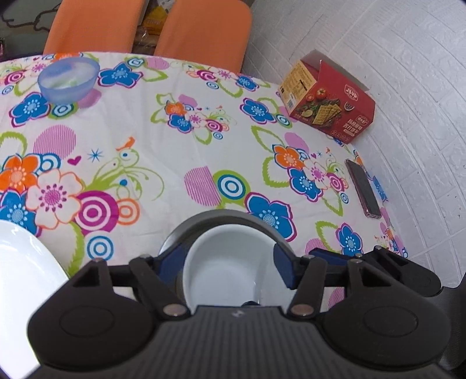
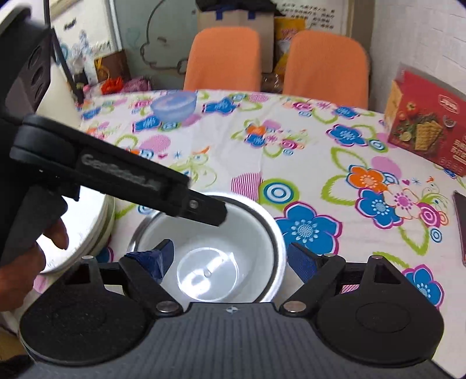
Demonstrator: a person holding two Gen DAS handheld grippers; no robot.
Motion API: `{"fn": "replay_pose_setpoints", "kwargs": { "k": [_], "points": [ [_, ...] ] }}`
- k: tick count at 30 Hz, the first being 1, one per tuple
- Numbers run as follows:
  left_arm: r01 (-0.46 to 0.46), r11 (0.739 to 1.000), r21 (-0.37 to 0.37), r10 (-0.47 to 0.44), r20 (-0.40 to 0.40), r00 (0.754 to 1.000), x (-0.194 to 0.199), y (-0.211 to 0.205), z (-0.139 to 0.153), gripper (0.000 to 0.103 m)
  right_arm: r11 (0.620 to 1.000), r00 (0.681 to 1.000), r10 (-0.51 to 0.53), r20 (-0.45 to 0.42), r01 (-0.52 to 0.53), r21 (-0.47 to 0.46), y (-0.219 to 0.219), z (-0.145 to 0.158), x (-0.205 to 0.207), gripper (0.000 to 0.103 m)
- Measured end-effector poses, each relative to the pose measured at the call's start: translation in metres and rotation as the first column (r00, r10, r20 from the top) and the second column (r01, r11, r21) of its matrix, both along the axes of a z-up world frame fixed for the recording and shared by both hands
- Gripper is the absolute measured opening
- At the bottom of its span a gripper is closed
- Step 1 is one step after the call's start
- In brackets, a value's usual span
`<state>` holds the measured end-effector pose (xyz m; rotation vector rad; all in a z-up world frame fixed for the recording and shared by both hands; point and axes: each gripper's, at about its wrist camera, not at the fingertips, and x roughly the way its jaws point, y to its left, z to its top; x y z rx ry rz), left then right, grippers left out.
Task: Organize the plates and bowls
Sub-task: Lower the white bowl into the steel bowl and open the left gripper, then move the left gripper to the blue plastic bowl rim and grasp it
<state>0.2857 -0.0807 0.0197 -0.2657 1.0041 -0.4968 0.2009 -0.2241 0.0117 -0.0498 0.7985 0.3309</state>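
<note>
Left gripper (image 1: pixel 230 262): jaws spread wide around white bowl (image 1: pixel 230 268), pads apart from it.
Right gripper (image 2: pixel 230 259): wide open over the bowl, holding nothing.
Table (image 1: pixel 174 151): floral cloth, blue bowl (image 1: pixel 67 80) far side.

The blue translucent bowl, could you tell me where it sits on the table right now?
The blue translucent bowl stands at the table's far edge, upper left in both wrist views, just before the left orange chair and well apart from the white bowl.

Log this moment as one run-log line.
left tongs: open over white bowl | right tongs: open over same bowl | white plate: beside bowl | blue bowl: far side, untouched
</note>
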Motion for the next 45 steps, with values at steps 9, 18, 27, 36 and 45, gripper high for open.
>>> {"fn": "replay_pose_setpoints", "kwargs": {
  "k": [9, 18, 27, 36, 45],
  "points": [
    [-0.044, 0.997, 0.069, 0.035, 0.123, 0.992, -0.012, 0.027, 0.023, 0.065, 0.995, 0.999, -0.006, -0.046, 0.01, 0.095, -0.004, -0.009, 0.0, 0.072],
    [-0.122, 0.987, 0.107, 0.102, 0.17, 0.98, 0.009, 0.079, 0.035, 0.069, 0.996, 0.998, 0.037, -0.048, -0.033, 0.083, 0.017, 0.01, 0.04, 0.072],
    [-0.282, 0.956, 0.084, 0.269, 0.142, 0.953, 0.083, 0.169, 0.029, 0.072, 0.995, 0.994, 0.099, -0.039, -0.098, 0.012, 0.072, 0.012, 0.135, 0.072],
    [-0.353, 0.933, 0.071, 0.349, 0.065, 0.935, 0.179, 0.203, 0.013, 0.072, 0.988, 0.988, 0.151, -0.03, -0.149, 0.043, 0.126, 0.0, 0.23, 0.073],
    [-0.366, 0.922, 0.124, 0.369, 0.004, 0.93, 0.241, 0.197, -0.023, 0.073, 0.988, 0.988, 0.142, -0.054, -0.144, -0.049, 0.16, -0.028, 0.295, 0.073]
  ]
}}
